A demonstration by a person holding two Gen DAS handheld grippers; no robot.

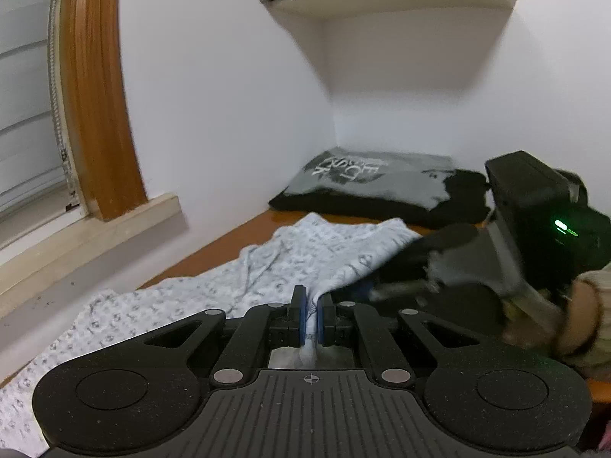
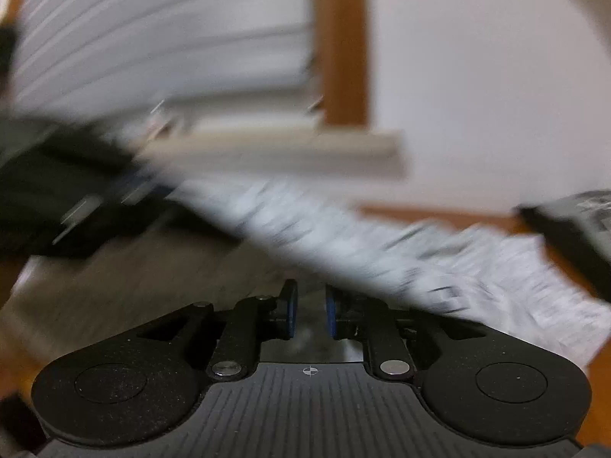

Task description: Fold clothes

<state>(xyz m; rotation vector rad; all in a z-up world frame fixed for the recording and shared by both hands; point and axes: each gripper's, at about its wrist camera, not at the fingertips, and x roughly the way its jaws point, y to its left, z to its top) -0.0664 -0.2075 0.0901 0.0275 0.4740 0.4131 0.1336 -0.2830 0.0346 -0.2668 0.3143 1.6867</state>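
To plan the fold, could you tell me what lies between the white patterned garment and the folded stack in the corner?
In the left wrist view, only bare wooden table separates garment from stack.

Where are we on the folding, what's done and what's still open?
Done: a grey printed shirt lies folded on a black garment in the corner. In hand: the left gripper pinches a fold of the white patterned garment, which is still rumpled across the table. The right gripper looks open, empty; view blurred.
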